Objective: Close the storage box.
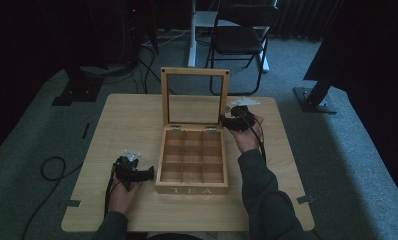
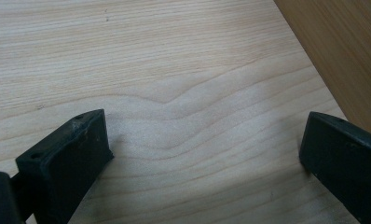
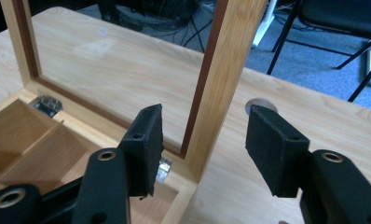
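The wooden tea box [image 1: 192, 161] sits near the middle of the table [image 1: 117, 120], its front marked TEA facing the person, its compartments bare. Its glass-paned lid [image 1: 194, 98] stands upright on the hinges at the back edge. In the right gripper view, the right-hand post of the lid's frame [image 3: 223, 84] rises between the two black jaws of the right gripper [image 3: 203, 140]; there is a clear gap on either side of the wood, so the pads straddle the frame without pressing on it. The left gripper [image 2: 207, 144] lies low over the bare tabletop just left of the box's front corner, its jaws spread wide with nothing between them. A folding chair [image 1: 242, 35] stands on the carpet beyond the table.
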A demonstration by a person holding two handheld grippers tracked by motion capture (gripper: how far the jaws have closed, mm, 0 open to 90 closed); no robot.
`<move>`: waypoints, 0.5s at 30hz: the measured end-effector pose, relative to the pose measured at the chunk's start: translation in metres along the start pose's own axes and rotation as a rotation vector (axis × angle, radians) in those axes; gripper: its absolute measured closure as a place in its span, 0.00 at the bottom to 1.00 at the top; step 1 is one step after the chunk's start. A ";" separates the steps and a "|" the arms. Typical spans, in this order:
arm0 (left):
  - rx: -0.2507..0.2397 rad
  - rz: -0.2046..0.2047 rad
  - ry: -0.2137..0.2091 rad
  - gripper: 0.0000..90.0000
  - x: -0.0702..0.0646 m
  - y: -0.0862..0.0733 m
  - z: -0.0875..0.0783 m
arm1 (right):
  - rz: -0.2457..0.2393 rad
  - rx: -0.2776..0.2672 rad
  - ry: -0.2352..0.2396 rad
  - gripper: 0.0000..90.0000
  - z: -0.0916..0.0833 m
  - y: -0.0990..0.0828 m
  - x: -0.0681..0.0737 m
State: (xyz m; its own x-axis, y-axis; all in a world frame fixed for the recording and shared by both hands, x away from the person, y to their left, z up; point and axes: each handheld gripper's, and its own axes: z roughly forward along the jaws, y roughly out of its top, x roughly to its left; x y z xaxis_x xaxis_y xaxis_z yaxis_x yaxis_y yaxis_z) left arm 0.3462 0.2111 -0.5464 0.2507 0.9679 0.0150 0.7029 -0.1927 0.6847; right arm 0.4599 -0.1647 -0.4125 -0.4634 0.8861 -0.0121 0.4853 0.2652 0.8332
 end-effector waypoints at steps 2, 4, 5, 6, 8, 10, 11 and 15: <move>-0.001 -0.002 0.001 0.02 0.000 0.000 0.000 | 0.002 -0.010 -0.001 0.48 0.000 0.002 0.000; -0.001 -0.003 0.001 0.02 0.000 0.000 0.000 | 0.002 -0.012 0.000 0.47 0.000 0.003 -0.001; -0.001 -0.003 0.001 0.02 0.000 0.000 0.000 | 0.000 -0.007 0.000 0.46 0.000 0.003 -0.001; -0.001 -0.003 0.002 0.02 0.000 0.000 0.000 | -0.002 -0.001 0.005 0.43 0.000 0.005 -0.003; -0.001 -0.004 0.002 0.02 0.000 -0.001 0.000 | -0.005 0.009 0.017 0.41 0.001 0.007 -0.004; -0.001 -0.004 0.002 0.02 -0.001 -0.001 0.000 | -0.013 0.012 0.012 0.41 0.001 0.008 -0.005; 0.000 -0.003 0.002 0.02 0.000 -0.001 -0.001 | -0.012 0.014 0.006 0.41 0.001 0.010 -0.006; 0.000 -0.003 0.002 0.02 0.000 -0.001 -0.001 | -0.019 0.007 -0.004 0.44 0.004 0.015 -0.010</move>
State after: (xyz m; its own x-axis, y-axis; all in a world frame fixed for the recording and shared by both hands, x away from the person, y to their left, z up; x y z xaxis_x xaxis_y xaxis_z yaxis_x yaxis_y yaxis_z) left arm 0.3453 0.2109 -0.5464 0.2475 0.9688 0.0148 0.7035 -0.1902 0.6848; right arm 0.4747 -0.1685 -0.4015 -0.4698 0.8823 -0.0305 0.4815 0.2850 0.8288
